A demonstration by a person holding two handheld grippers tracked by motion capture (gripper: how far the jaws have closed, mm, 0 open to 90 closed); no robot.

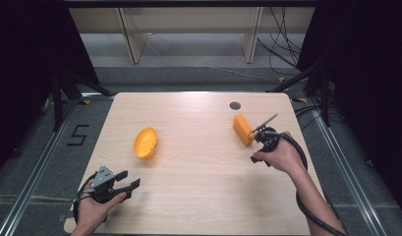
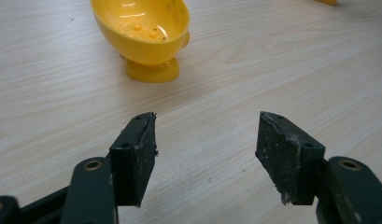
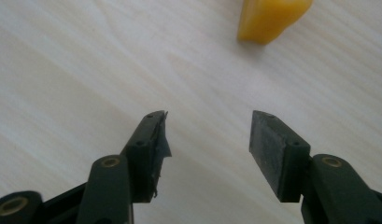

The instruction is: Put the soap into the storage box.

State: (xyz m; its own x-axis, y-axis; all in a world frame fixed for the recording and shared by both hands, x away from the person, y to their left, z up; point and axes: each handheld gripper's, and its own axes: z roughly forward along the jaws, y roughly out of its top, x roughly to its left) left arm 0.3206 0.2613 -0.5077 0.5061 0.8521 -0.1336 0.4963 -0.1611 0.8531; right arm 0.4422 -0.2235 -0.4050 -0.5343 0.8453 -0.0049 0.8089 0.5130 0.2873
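Two hand-held tools work a pale wooden table (image 1: 198,196), each with its jaws parted about halfway and nothing between the pads. The right tool (image 1: 253,133) hovers at the table's three o'clock side, its black tips just beside the near end of an orange block (image 1: 243,130) that lies flat on the wood; in the right gripper view the block (image 3: 272,18) sits toward one o'clock of the jaws, off their centreline and not yet between them. The left tool (image 1: 131,180) waits low at seven o'clock, jaws aimed up the table at a yellow footed cup (image 1: 145,142) lying near the table's ten o'clock; in the left gripper view that cup (image 2: 144,35) stands at eleven o'clock of the open jaws, well apart from them, hollow side showing.

The step in hand looks to be the right tool's reach for the block. To do it well, the hand should swing the jaws toward one o'clock until the block sits squarely between the pads, then ease forward so both pads meet its long flat faces rather than a corner, and only then close. A grip taken off-centre would likely twist the block out sideways. The left tool seems best kept clear until the block is lifted.
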